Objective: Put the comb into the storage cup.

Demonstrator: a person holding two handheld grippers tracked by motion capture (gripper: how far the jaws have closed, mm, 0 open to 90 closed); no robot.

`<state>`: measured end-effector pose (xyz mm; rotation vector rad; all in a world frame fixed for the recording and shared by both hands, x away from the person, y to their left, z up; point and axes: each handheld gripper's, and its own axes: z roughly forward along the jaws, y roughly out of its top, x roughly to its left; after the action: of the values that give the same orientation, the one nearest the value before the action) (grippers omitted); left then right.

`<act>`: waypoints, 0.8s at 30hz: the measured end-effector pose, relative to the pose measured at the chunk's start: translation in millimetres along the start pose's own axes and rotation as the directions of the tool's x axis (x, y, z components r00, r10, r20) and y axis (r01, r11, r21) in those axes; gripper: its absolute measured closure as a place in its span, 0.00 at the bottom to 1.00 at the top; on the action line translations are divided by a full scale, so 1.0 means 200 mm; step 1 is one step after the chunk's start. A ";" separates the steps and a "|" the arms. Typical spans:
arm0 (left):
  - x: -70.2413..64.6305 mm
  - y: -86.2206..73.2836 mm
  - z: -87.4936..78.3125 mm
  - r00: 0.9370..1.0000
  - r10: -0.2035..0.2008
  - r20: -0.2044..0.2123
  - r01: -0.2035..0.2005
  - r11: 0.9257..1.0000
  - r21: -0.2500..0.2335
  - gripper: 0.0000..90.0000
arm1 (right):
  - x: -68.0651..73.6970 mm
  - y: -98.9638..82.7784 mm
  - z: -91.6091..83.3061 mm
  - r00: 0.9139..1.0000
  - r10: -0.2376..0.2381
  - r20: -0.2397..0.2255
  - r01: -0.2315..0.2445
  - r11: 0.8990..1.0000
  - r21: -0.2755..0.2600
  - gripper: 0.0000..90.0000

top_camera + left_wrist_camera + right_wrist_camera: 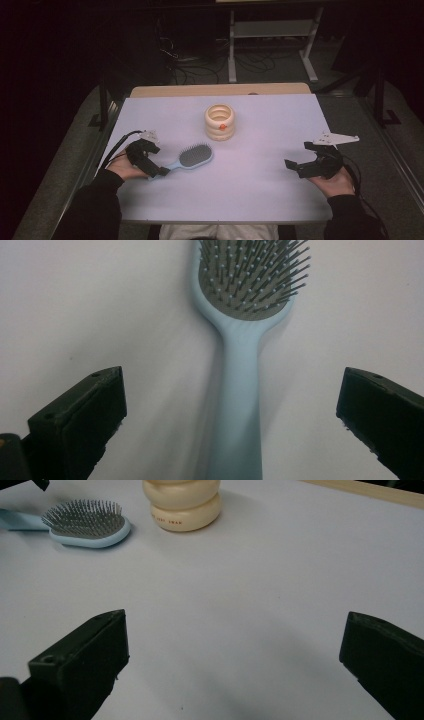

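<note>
Cropping hairbrush [239, 365] head, handle end

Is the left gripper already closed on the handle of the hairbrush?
No, the left gripper is open: its fingers stand apart on both sides of the hairbrush handle, not touching it.

White counter [260, 185] as landmark. Light-blue hairbrush [192, 157] lies flat on its left half, bristles up, grey bristle pad, handle pointing toward the near-left edge. Cream ribbed container [219, 122], stacked-ring shape, stands upright toward the counter's far middle, beyond the brush and apart from it; small orange spot on its near side, open top. Small print low on its wall, too small to read. Wooden strip [220, 90] runs along the counter's far edge. Past that: dark floor, loose cables [192, 70], white metal frame legs [272, 45].
</note>
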<state>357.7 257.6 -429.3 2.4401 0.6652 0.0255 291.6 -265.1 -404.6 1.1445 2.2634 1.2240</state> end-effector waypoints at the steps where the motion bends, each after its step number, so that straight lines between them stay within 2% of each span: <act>1: 0.00 0.00 0.00 1.000 0.000 0.000 0.000 1.000 0.000 0.00 | 0.00 0.00 0.00 1.000 0.000 0.000 0.000 1.000 0.000 0.00; 8: 0.00 0.04 0.07 1.000 0.018 0.013 -0.019 0.999 0.044 0.00 | 0.00 0.00 0.00 1.000 0.000 -0.006 0.000 1.000 0.002 0.00; 14: -0.01 0.06 0.10 0.999 0.024 0.030 -0.025 0.997 0.066 0.06 | 0.00 0.00 0.00 1.000 -0.001 -0.005 0.002 1.000 0.007 0.00; 17: -0.01 0.07 0.11 0.999 0.037 0.026 -0.039 0.996 0.074 0.09 | 0.00 0.00 0.01 1.000 0.003 -0.005 -0.003 1.000 0.013 0.00; 18: -0.01 0.08 0.11 0.998 0.051 0.023 -0.053 0.996 0.075 0.14 | 0.00 0.00 0.01 1.000 0.003 -0.005 -0.003 1.000 0.012 0.00; 21: -0.01 0.08 0.12 0.998 0.055 0.026 -0.057 0.995 0.077 0.15 | 0.00 0.00 0.01 1.000 0.003 -0.006 -0.003 1.000 0.012 0.00; 24: -0.02 0.08 0.13 0.997 0.078 0.020 -0.079 0.993 0.088 0.20 | 0.00 0.00 0.01 1.000 0.002 -0.007 -0.002 1.000 0.013 0.00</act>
<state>366.4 229.7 -441.1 2.5480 0.5743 0.0078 292.2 -264.4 -405.4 1.1497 2.2788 1.2174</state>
